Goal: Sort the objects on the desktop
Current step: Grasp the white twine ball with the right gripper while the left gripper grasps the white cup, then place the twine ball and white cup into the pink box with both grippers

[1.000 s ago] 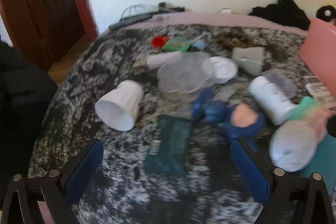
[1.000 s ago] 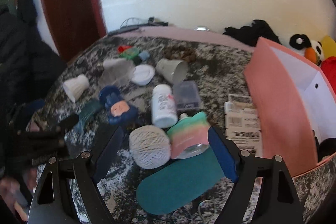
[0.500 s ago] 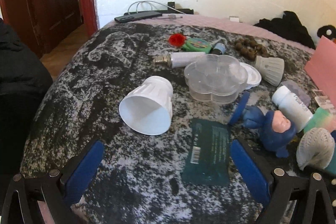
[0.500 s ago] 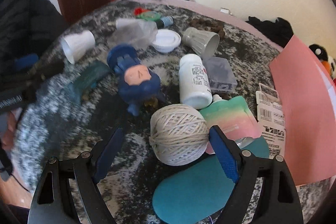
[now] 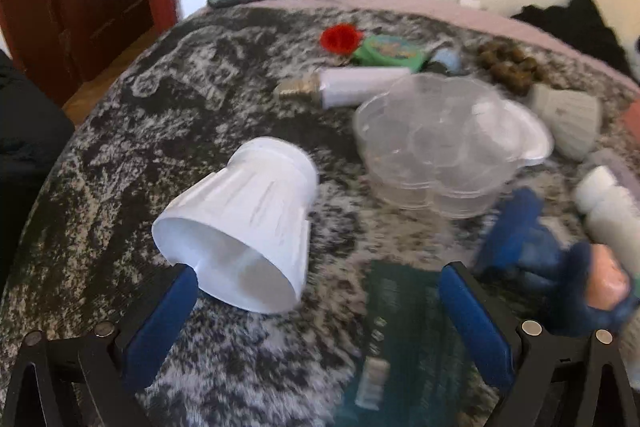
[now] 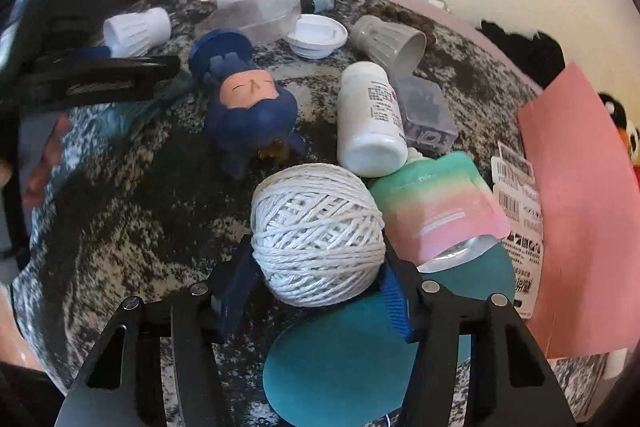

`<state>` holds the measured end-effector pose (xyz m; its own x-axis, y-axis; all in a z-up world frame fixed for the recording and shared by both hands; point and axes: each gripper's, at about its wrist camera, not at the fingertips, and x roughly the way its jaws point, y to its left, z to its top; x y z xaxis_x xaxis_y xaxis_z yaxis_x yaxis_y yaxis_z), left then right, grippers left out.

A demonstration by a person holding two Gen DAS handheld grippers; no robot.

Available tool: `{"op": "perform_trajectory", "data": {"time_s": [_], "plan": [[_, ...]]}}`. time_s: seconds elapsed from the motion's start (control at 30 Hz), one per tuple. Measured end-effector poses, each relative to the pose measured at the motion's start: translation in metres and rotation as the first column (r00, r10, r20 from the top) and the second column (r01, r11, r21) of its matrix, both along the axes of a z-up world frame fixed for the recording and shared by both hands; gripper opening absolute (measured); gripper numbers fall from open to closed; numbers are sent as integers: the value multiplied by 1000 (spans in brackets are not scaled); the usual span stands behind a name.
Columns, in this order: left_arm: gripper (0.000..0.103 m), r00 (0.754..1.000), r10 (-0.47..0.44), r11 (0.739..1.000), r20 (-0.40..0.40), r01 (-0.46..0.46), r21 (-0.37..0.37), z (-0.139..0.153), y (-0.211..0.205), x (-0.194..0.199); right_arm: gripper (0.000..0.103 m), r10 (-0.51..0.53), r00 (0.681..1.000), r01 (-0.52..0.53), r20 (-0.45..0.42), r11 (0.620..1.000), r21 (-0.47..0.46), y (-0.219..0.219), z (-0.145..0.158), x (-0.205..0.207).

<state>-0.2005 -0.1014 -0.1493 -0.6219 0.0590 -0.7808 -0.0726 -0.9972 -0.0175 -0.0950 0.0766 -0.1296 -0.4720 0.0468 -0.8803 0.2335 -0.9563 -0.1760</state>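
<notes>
My left gripper is open low over the speckled table. Its left finger touches the rim of a white ribbed cup lying on its side; a dark green packet lies under the right finger. My right gripper is closed around a white ball of string, pads on both sides. The cup also shows in the right wrist view, with the left gripper beside it.
A blue figurine, white bottle, grey cup, clear tray, white lid, pastel pouch and teal oval pad crowd the table. A pink box stands at the right.
My left gripper has moved forward to the white cup. My right gripper has moved forward and closed its fingers around the ball of string.
</notes>
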Motion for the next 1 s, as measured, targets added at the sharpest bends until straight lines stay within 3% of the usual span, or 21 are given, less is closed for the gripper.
{"op": "perform_trajectory", "data": {"time_s": [0.07,0.13,0.23,0.47,0.8,1.0], "plan": [[66,1000,21,1000,-4,-21,-7,-2,-2,-3,59,7,1000,-7,-10,1000,-8,2,2,1],[8,999,46,998,-7,-47,-32,0,-4,-4,58,-3,1000,3,-13,998,-65,8,6,1],[2,998,67,998,-17,-67,13,13,-12,0,58,-9,999,3,-31,982,-190,15,23,3],[0,993,-3,999,-121,9,47,55,-9,31,58,-15,991,-26,-132,952,-304,17,67,22],[0,975,-88,992,-204,104,67,94,11,66,58,-98,974,30,-205,950,-312,40,100,37],[0,937,-178,972,-299,215,95,131,52,97,58,-185,943,80,-275,932,-353,73,127,51]]}}
